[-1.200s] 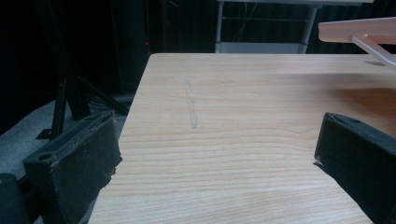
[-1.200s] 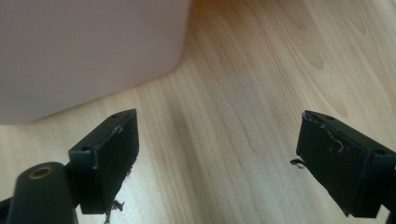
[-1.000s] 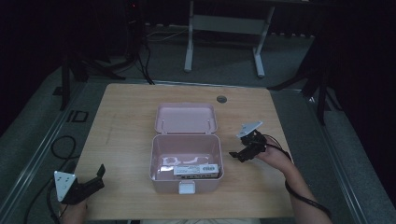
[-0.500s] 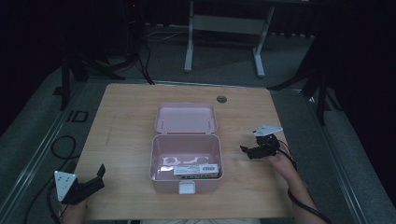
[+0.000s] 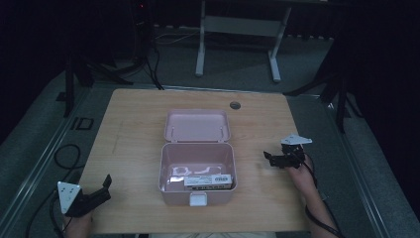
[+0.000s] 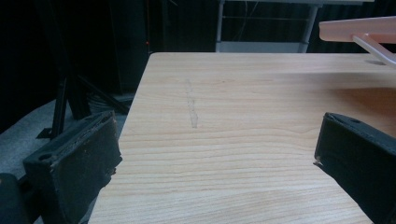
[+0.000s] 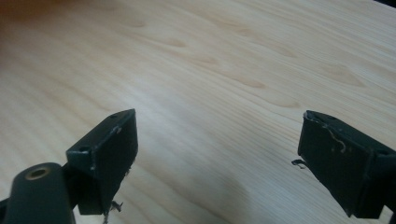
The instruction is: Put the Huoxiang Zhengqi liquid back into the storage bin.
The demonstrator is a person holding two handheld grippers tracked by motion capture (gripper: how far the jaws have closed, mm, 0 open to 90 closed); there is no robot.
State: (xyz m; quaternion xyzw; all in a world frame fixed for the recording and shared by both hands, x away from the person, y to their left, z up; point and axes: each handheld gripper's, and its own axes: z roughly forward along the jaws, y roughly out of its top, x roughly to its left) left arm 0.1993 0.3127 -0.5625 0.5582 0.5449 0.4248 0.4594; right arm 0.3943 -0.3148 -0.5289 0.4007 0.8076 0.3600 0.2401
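Observation:
A pink box (image 5: 198, 171) lies open in the middle of the wooden table (image 5: 133, 134), its lid (image 5: 196, 125) flat behind it. Inside rest a white labelled pack (image 5: 208, 181) and a white cord. My left gripper (image 5: 101, 191) hovers at the table's front left corner, jaws wide apart and empty. Its own view has the lid's edge (image 6: 359, 29) at the upper right and both jaws wide over bare wood. My right gripper (image 5: 271, 158) sits low over the table to the right of the box, open with nothing between its fingers (image 7: 105, 154).
A round cable hole (image 5: 235, 105) sits near the table's far edge. A white desk frame (image 5: 237, 29) stands on the floor beyond. Cables (image 5: 64, 158) lie on the floor at the left. Bare wood stretches on both sides of the box.
My right gripper has drawn back from the box's right wall, moving right and toward the near edge. The left gripper has stayed put.

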